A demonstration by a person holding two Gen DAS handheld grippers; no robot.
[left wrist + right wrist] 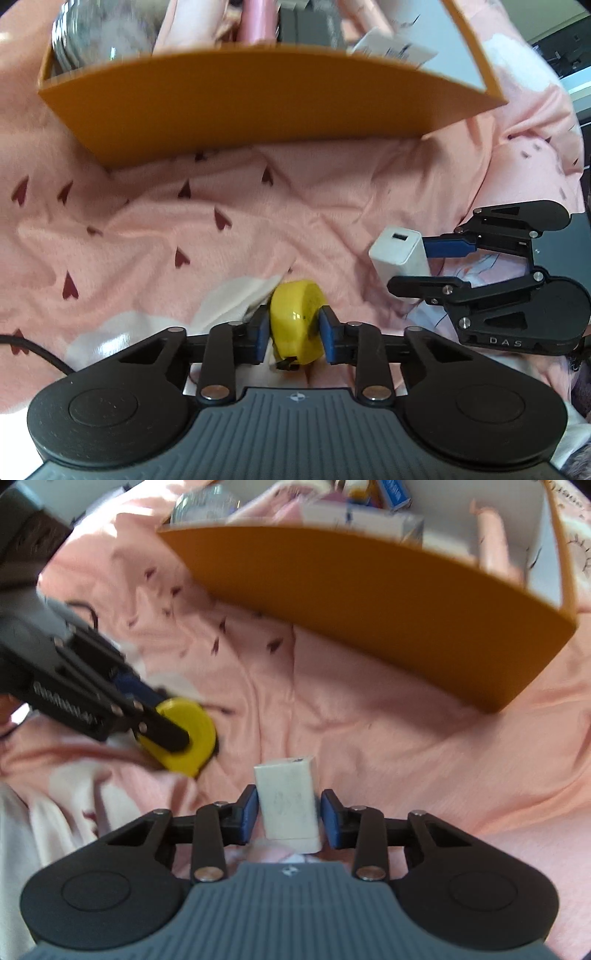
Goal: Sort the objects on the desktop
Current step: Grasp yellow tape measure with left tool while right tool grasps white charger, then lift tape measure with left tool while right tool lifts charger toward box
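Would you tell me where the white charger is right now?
The white charger sits between the right gripper fingers, over the pink cloth, right of the yellow tape measure and before the orange box.

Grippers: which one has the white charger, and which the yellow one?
The right gripper clamps the white USB charger. The left gripper clamps the yellow tape measure.
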